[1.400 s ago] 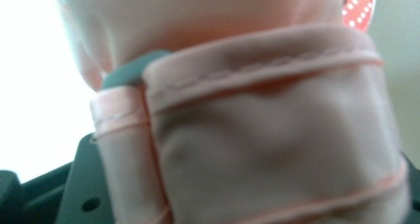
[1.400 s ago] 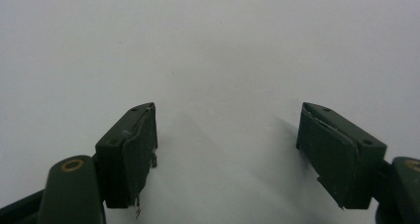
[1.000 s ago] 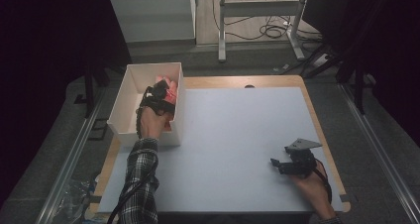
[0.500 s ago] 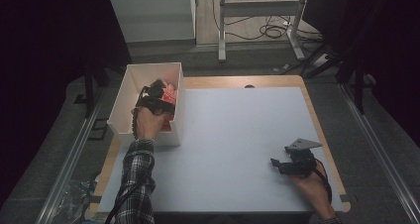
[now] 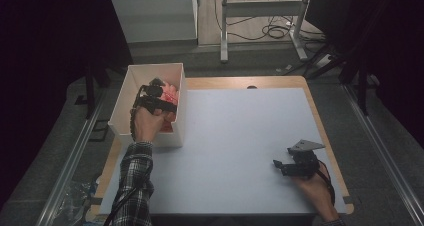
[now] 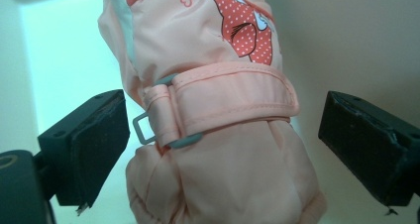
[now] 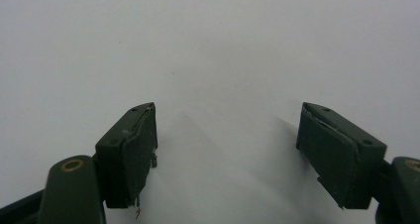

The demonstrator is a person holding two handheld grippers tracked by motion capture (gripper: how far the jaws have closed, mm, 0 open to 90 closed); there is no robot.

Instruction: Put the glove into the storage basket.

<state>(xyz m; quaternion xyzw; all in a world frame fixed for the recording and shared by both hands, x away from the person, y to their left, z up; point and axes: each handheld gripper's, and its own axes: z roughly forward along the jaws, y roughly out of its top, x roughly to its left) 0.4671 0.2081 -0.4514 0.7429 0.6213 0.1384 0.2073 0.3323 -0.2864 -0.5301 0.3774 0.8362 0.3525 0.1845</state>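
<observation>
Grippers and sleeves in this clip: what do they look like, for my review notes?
Both are black two-jaw tools. The left tool has blocky black jaws with flat, rough pads chipped at the edges, and a black cable along the forearm. The right tool carries a grey three-cornered plate on top; its pads are worn too. The left arm wears a black-and-white checked sleeve.

A white-topped table [image 5: 240, 136] carries a white box [image 5: 177, 106] at its far-left corner.
</observation>
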